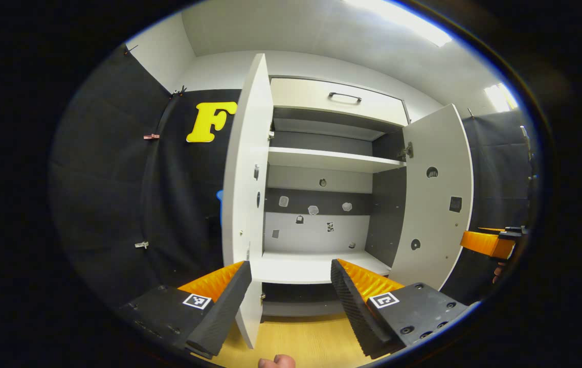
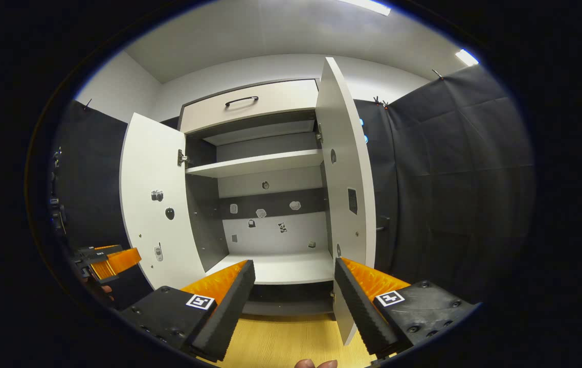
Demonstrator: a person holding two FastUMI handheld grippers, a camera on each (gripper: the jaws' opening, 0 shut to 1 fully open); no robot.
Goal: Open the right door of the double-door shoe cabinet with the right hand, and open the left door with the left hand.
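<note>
Inside the shoe cabinet (image 1: 321, 168), flat white shelves (image 1: 329, 159) span dark walls.

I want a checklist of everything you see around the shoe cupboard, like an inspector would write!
Surface: wooden floor in front of the cabinet; the shelves hold nothing that I can see.
Job's things: left door and right door both swung wide open; the top drawer is closed.
Clutter: small stickers on the cabinet's back panel and on the inner faces of the doors.
Grippers: left gripper open, holding nothing, close to the left door's edge; right gripper open, holding nothing, close to the right door's edge.
Cables: nothing seen.
Surroundings: black cloth wall, white ceiling with lights.
</note>
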